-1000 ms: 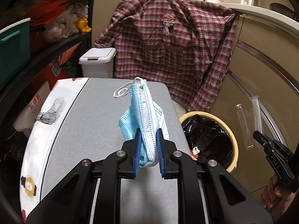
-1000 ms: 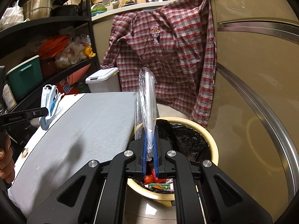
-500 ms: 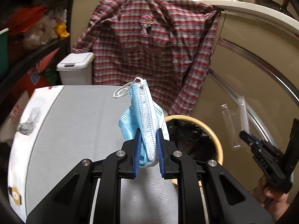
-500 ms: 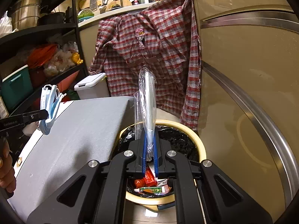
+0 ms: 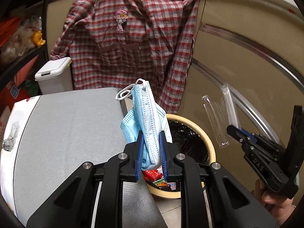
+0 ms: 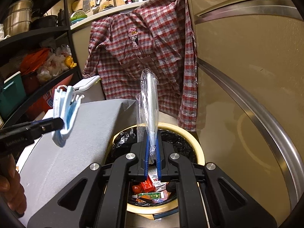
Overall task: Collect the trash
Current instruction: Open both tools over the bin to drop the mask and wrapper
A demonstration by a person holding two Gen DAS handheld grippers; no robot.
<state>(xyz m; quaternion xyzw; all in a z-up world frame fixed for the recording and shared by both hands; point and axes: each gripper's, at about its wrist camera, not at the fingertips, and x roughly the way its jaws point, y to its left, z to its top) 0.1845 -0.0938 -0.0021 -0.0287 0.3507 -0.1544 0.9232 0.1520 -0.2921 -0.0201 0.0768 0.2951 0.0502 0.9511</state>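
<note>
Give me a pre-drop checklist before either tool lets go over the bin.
1. Left tool clamped on the face mask: ok.
2. Right tool clamped on the clear plastic wrapper: ok.
3. Wrapper above the bin opening: ok.
4. Mask fully past the grey table edge: cannot tell; it hangs near the bin rim.
5. Black liner open, with room on top of the trash inside: ok.
6. The two tools apart from each other: ok.

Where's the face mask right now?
The face mask is pinched in the left gripper, held at the grey table edge beside the trash bin; left in the right wrist view.
</note>
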